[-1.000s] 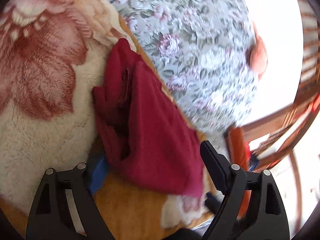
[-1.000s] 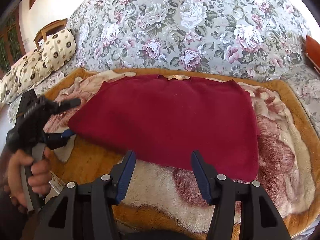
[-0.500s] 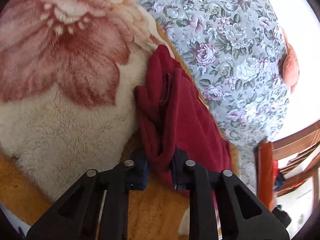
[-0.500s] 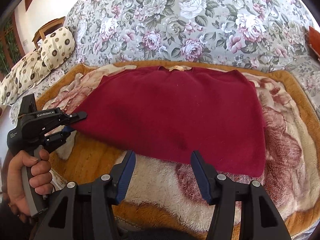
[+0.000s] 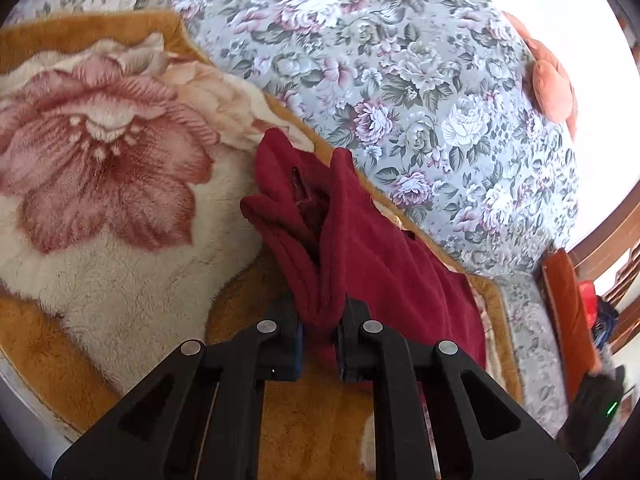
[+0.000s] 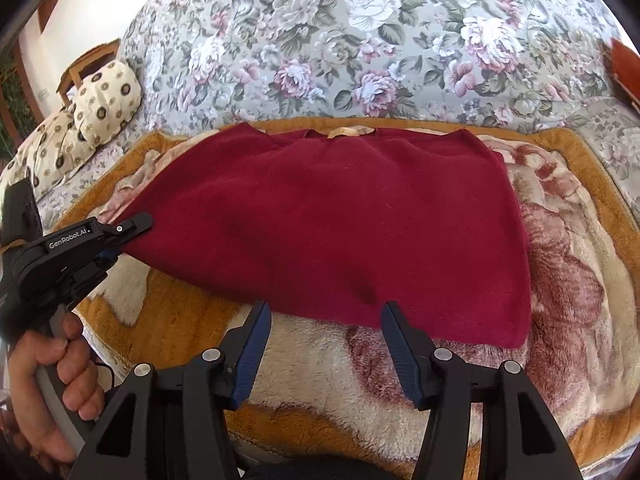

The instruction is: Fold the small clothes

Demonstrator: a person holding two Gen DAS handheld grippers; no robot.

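Left gripper: my jaws have just been closing and now pinch a bunched corner of the red garment; cloth sits squeezed between the two pads.
Left gripper, seen from the right wrist: at the garment's left edge, cloth corner pulled into its tip, a hand wrapped round the handle.
Right gripper: my jaws are spread with nothing between them; they hover just in front of the garment's near hem, whether the tips touch it I cannot tell.
Garment: dark red, fleecy, spread mostly flat on the blanket, neckline at the far side, near hem toward me; left corner gathered into folds.
Garment in left wrist view: rumpled ridges running away from the pads, rest trailing to the right.
Blanket: plush, cream with big pink flowers and tan border.
Behind: floral grey cover past the blanket.
Far left: cream patterned cushions.
Right edge of left view: orange cushion, wooden frame, blurry.
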